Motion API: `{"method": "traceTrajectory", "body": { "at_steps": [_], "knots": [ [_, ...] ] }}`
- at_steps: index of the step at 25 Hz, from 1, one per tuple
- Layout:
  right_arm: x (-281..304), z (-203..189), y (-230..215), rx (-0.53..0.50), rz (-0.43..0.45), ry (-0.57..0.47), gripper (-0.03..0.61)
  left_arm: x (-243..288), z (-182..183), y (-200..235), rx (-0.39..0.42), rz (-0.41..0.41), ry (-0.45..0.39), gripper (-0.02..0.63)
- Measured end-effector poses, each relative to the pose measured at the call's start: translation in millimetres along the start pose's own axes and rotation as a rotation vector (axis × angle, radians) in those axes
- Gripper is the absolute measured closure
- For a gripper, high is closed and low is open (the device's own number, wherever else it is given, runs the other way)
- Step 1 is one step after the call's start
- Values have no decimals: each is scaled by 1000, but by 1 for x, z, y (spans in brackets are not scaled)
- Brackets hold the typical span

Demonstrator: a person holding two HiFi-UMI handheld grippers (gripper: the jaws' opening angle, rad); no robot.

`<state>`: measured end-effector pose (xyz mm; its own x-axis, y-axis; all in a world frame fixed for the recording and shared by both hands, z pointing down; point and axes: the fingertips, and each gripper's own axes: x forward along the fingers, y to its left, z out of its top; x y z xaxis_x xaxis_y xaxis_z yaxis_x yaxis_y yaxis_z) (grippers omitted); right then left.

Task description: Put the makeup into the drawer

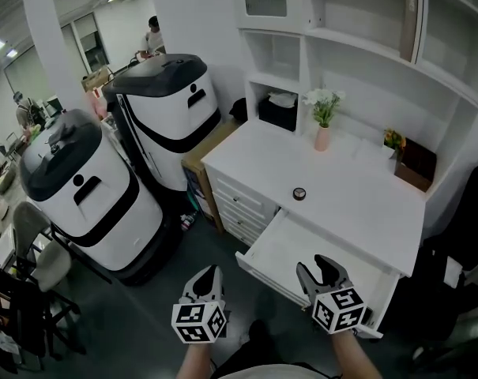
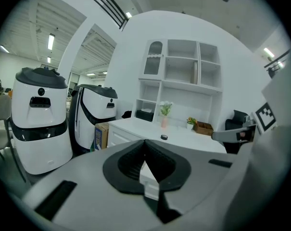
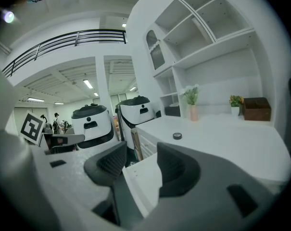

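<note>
On my left gripper (image 1: 208,277) (image 2: 145,143) the jaws are closed on nothing. The drawer (image 1: 280,253) stands open just ahead of both jaws, so I judge fetching is the step. The makeup (image 1: 299,193) (image 2: 164,137) (image 3: 177,135), a small round black compact, lies flat on the counter (image 1: 357,200) well beyond them and shows no long axis. My right gripper (image 1: 321,268) (image 3: 141,159) has its jaws apart and empty. Next it should reach forward and pinch across the disc.

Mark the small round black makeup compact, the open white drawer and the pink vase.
small round black makeup compact (image 1: 299,193): head view, its lid.
open white drawer (image 1: 290,247): head view, bare floor.
pink vase (image 1: 322,138): head view, its body.
</note>
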<state>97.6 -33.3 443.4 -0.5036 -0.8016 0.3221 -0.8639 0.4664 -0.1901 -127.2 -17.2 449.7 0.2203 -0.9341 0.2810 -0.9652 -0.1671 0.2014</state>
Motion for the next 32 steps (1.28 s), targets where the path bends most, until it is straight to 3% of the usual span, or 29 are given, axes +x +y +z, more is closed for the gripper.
{"method": "traceTrajectory", "body": {
  "at_steps": [10,14,22,32],
  "knots": [
    [48,30,-14,-29,-96,-4,393,55,26,24,-15,-104,6,611],
    [59,32,-17,-22,-128,18,347,68,33,27,-25,-132,6,611],
    [78,35,-37,2,-173,29,342,82,36,34,-13,-137,19,611],
    [116,38,-69,7,-170,49,337,106,39,34,15,-118,41,611]
  ]
}}
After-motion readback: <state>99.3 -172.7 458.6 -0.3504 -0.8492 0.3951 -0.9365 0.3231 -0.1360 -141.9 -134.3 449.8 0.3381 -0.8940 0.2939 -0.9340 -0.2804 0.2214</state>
